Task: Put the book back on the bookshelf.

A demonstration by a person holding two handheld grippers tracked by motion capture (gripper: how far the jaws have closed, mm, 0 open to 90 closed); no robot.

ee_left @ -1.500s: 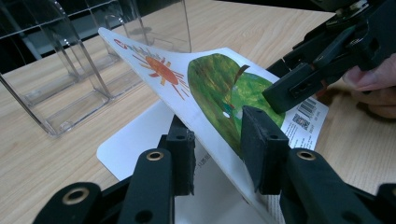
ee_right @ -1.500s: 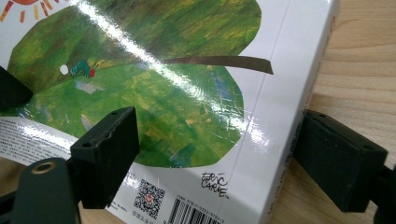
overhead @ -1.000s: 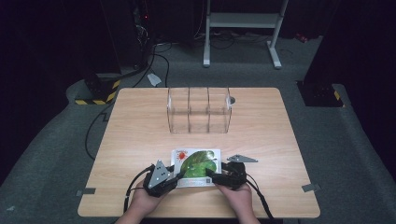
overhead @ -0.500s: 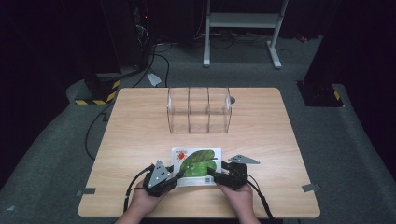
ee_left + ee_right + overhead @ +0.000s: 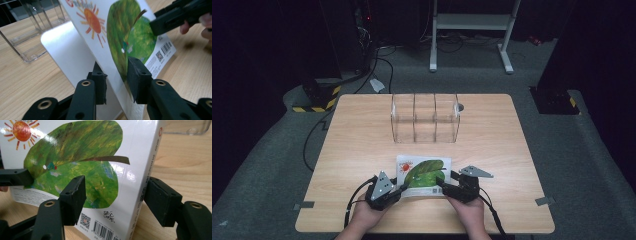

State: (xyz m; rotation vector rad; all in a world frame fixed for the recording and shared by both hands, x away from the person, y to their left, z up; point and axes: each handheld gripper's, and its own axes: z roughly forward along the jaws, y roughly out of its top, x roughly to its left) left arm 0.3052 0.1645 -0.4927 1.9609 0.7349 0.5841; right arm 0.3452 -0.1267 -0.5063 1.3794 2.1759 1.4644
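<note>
A picture book (image 5: 424, 175) with a green leaf and an orange sun on its cover lies near the table's front edge. My left gripper (image 5: 401, 189) is at its left side. In the left gripper view (image 5: 116, 80) it is shut on the raised cover (image 5: 125, 32), with a white page (image 5: 62, 50) showing beneath. My right gripper (image 5: 443, 184) is at the book's right side and has just been closing. In the right gripper view (image 5: 115, 197) its jaws straddle the spine edge of the book (image 5: 75, 150), spread wider than the book is thick.
A clear plastic box (image 5: 425, 117) with dividers stands upright at the middle of the wooden table (image 5: 362, 145), beyond the book. A small grey round thing (image 5: 460, 106) lies beside its far right corner. Cables run over the dark floor behind the table.
</note>
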